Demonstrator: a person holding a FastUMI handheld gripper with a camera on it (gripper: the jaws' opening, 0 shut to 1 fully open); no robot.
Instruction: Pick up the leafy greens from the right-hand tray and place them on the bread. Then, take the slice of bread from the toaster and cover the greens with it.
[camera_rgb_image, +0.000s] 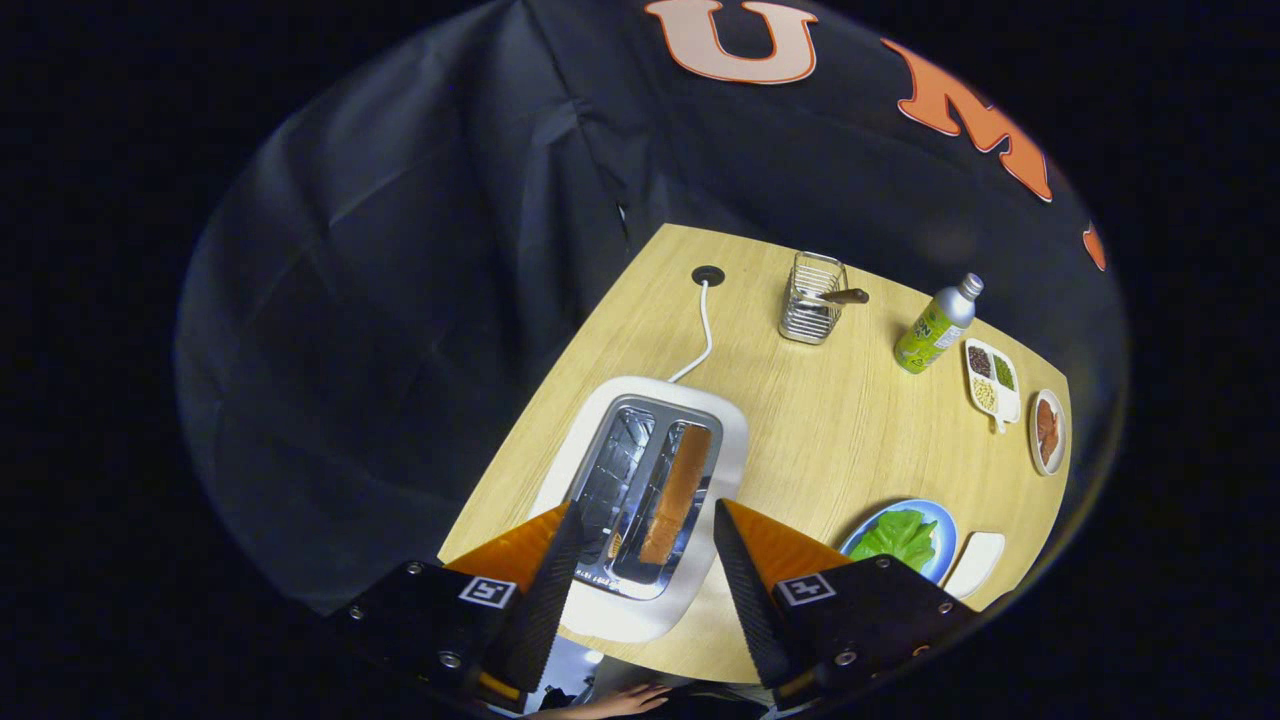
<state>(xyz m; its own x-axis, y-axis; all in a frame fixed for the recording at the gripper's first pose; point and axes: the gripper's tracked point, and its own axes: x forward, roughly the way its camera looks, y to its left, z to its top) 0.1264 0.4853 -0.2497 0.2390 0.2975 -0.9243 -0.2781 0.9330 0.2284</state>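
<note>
From the gripper view, I was looking steeply down onto the wooden table (800, 420). The gripper (645, 590) hung above the white toaster (650, 480), its fingers spread wide and holding nothing. The slice of bread (678, 495) stood upright in the toaster's right-hand slot, directly ahead between the two fingers, with the left slot empty. At about four o'clock from the toaster sat a blue plate (945, 540), and the leafy greens (900, 537) lay on it; whether bread sat beneath them I could not tell. Just beyond that plate, at its four o'clock, lay an empty white tray (975, 563).

Further back, at one o'clock from the toaster, stood a wire utensil holder (812, 298), and to its three o'clock a green bottle (935, 330), a divided dish of seeds (992, 382) and a small round dish (1047, 430). A hand (625, 702) rested at the near edge, at six o'clock.

To my eye the greens step was done and the toast was in hand. The next move would call for lowering straight down so the fingers straddled the slice's faces, then closing gently.
</note>
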